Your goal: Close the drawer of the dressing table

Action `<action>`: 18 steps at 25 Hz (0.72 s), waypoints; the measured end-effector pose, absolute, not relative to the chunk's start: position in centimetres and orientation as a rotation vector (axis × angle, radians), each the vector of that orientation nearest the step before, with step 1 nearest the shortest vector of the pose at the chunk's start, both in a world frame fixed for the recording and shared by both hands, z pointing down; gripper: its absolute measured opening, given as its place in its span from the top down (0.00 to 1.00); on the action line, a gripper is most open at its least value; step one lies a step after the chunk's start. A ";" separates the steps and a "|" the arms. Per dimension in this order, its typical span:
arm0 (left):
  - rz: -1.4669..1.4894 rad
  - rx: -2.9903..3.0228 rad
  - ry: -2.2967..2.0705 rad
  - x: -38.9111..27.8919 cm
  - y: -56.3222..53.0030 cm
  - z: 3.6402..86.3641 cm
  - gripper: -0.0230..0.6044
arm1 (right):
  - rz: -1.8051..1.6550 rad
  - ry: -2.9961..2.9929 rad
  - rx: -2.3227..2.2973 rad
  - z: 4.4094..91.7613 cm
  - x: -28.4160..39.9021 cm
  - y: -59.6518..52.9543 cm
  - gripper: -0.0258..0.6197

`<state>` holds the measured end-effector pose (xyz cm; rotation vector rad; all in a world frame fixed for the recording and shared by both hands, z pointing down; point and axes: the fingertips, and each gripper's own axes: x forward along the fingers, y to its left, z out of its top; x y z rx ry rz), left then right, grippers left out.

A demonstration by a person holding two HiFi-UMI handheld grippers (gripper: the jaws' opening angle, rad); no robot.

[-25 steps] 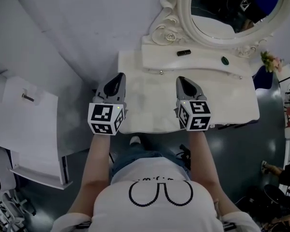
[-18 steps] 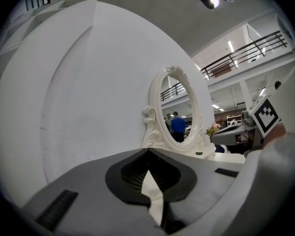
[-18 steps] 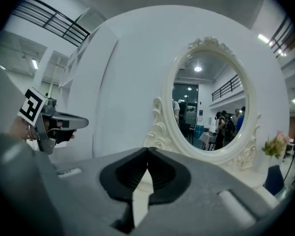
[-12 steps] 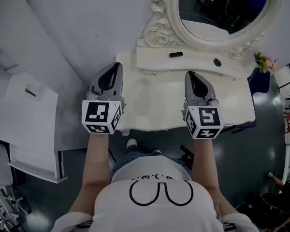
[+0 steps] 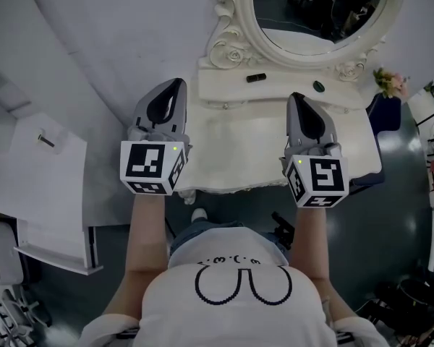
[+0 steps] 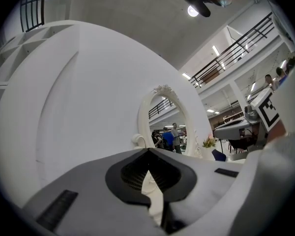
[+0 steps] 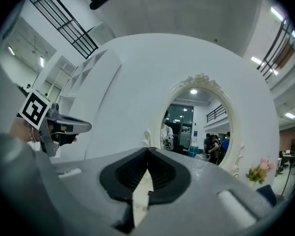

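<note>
The white dressing table (image 5: 239,150) stands against the wall under its oval mirror (image 5: 311,13). From the head view no drawer juts past the table's front edge (image 5: 231,186). Two small knobs (image 5: 226,105) show on the low shelf below the mirror. My left gripper (image 5: 175,84) hovers over the table's left end, shut with nothing in it. My right gripper (image 5: 295,96) hovers over the right half, also shut and empty. In the left gripper view the gripper (image 6: 148,150) points roughly level at the mirror (image 6: 164,127). The right gripper (image 7: 147,149) does the same toward the mirror (image 7: 199,127).
A small black object (image 5: 256,77) and a dark green one (image 5: 318,87) lie on the shelf. Pink flowers (image 5: 390,83) stand at the table's right end. A white cabinet (image 5: 36,186) is at the left. The person's foot (image 5: 199,214) is under the front edge.
Both grippers have risen and now sit farther over the tabletop, nearer the mirror; the right one also drifted right. Both stayed shut.
</note>
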<state>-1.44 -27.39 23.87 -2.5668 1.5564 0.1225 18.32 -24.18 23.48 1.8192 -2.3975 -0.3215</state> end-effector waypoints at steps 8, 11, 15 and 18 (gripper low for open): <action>0.141 -2.562 1.513 -0.3 -27.3 22.6 0.97 | -0.367 -2.379 1.859 21.8 19.3 -23.4 0.96; 0.146 -2.562 1.505 0.0 -27.3 22.4 0.97 | -0.373 -2.383 1.869 21.5 19.5 -23.5 0.96; 0.139 -2.569 1.509 0.1 -27.4 22.4 0.97 | -0.376 -2.394 1.870 21.3 19.6 -23.7 0.96; 0.137 -2.574 1.514 0.1 -27.5 22.4 0.97 | -0.375 -2.404 1.864 21.2 19.5 -23.9 0.96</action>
